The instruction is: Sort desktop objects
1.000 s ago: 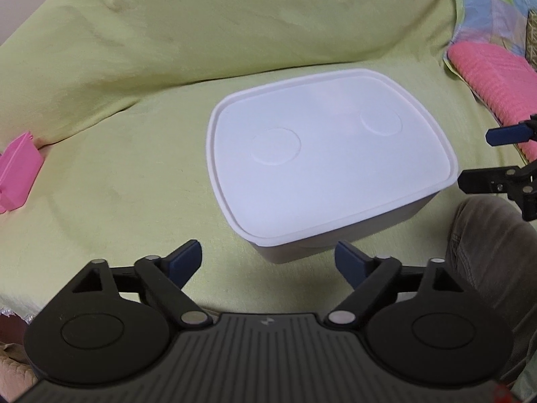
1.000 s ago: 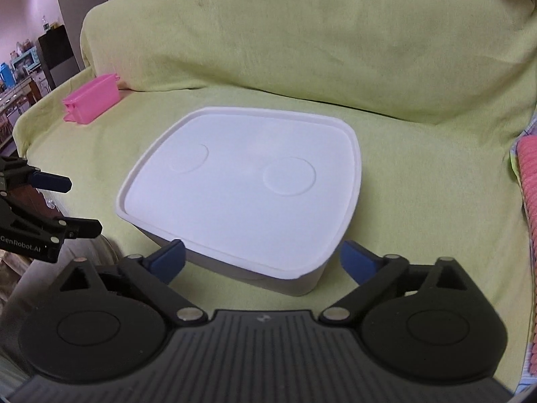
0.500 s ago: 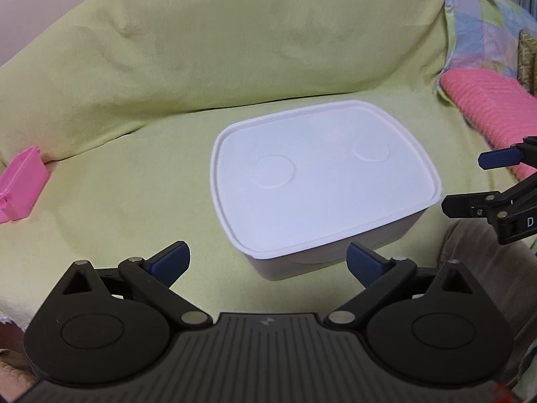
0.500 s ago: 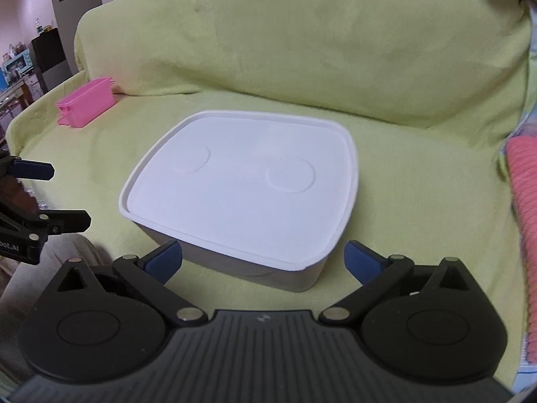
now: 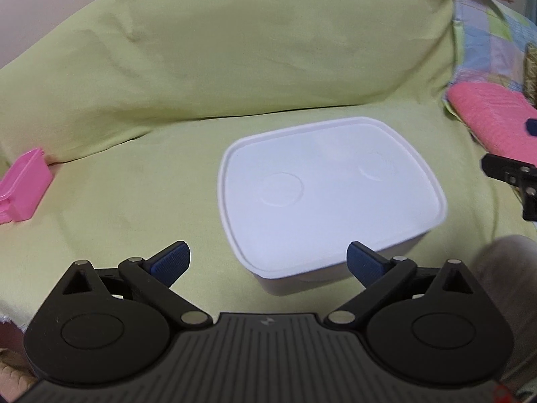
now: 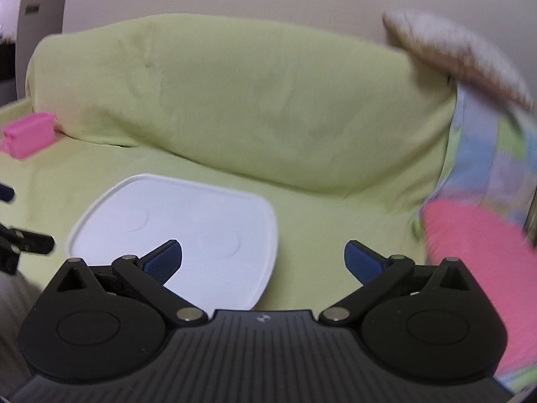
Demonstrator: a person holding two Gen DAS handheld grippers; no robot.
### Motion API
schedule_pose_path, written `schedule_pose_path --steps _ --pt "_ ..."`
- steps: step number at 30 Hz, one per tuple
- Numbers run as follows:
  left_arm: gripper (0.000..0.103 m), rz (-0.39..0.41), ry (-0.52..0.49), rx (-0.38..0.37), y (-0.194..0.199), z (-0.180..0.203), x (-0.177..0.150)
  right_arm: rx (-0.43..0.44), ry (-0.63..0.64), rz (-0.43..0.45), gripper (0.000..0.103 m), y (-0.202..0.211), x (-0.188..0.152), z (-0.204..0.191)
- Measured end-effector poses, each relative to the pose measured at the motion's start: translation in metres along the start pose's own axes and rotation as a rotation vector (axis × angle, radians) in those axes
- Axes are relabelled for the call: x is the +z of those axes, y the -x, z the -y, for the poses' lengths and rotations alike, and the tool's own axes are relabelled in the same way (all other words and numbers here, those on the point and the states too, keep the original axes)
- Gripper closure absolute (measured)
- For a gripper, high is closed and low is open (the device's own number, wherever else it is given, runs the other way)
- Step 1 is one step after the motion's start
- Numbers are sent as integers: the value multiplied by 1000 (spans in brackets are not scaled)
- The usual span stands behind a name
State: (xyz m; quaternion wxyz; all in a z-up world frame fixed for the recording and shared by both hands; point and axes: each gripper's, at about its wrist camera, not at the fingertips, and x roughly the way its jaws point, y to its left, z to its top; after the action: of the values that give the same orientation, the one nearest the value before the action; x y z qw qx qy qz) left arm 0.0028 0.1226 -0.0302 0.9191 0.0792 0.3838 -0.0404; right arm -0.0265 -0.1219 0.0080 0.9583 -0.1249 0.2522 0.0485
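A large white lidded storage box (image 5: 329, 198) rests on a sofa covered in green cloth; its lid (image 6: 174, 228) is shut, with two round dimples. My left gripper (image 5: 268, 262) hovers open just in front of the box's near corner, holding nothing. My right gripper (image 6: 263, 258) is open and empty too, raised and turned right of the box. A small pink plastic box (image 5: 21, 188) lies at the far left of the seat, also seen as the pink box (image 6: 28, 137) in the right wrist view. Each gripper's tips show at the other view's edge.
The green sofa backrest (image 5: 235, 60) rises behind the box. A pink knitted cushion (image 5: 493, 114) and a pastel patchwork cloth (image 6: 486, 154) lie at the right end. A beige pillow (image 6: 463, 57) sits on the backrest. A person's trouser leg (image 5: 503, 268) is close on the right.
Both grippers have pulled back and lifted from the white box. The right one has swung right and tilted up, so the box now sits lower left in its view. Jaws stayed open.
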Motion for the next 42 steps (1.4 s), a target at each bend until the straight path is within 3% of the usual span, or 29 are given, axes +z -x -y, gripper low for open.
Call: schedule_pose_path --steps 5,13,19,24,28,42 --pt "2 -15 50 33 -6 1 1 39 -34 -29 1 -11 8 -3" --pt "2 -48 109 65 -5 11 -6 195 -164 -112 1 -31 -3 15" --pt "2 -88 166 43 -1 15 -8 285 -199 -142 1 -33 -14 20" --pt "2 -93 149 52 4 21 -6 328 -340 -226 1 -43 -14 33" --pt "2 -111 159 45 3 23 -7 301 -399 -242 1 -47 -22 40" --pt "2 -190 140 3 -22 37 -19 165 -397 -303 1 -47 -54 44"
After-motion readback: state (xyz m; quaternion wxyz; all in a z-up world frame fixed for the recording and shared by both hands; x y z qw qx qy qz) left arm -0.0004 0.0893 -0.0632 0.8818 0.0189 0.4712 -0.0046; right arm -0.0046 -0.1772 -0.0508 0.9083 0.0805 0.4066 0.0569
